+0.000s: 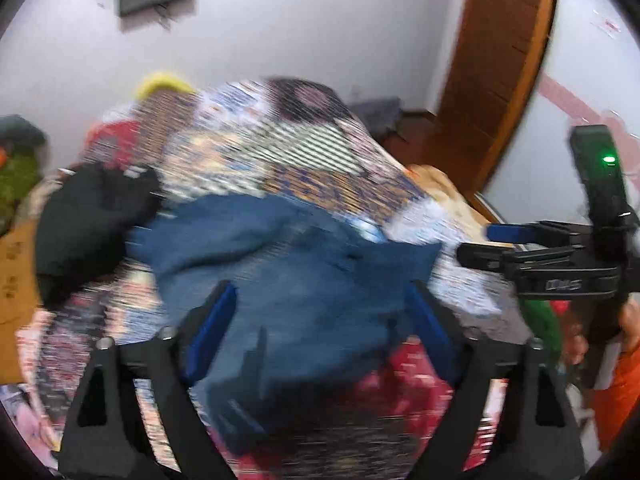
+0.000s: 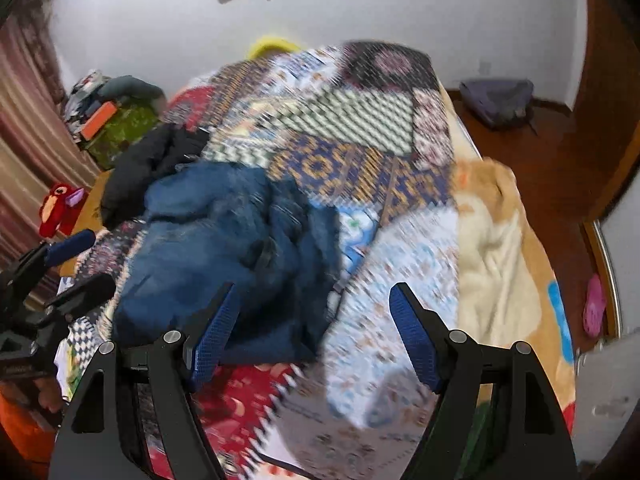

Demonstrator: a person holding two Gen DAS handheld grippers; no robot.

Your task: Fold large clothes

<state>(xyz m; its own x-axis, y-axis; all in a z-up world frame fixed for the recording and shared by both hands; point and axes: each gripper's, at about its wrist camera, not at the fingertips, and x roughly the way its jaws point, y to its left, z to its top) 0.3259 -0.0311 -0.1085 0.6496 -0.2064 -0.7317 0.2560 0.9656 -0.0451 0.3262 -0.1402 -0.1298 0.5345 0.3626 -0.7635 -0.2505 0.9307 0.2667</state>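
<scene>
The crumpled dark blue fabric garment [image 2: 224, 248] lay in a loose heap on the patchwork quilt [image 2: 360, 128] of the bed, its near edge just beyond both grippers and a bunched black garment [image 2: 148, 168] touching its far left side. It looked unfolded, with layers bunched over one another, so I judged the folding had hardly begun. The left gripper [image 1: 320, 328] hung over the heap with its blue-padded jaws spread wide and nothing pinched between them, though the cloth showed in the gap below. The right gripper [image 2: 312, 332] was likewise open and empty, poised over the quilt just right of the heap. Both pointed steeply down at the bed, probably so each could take a separate edge and spread the garment flat.
</scene>
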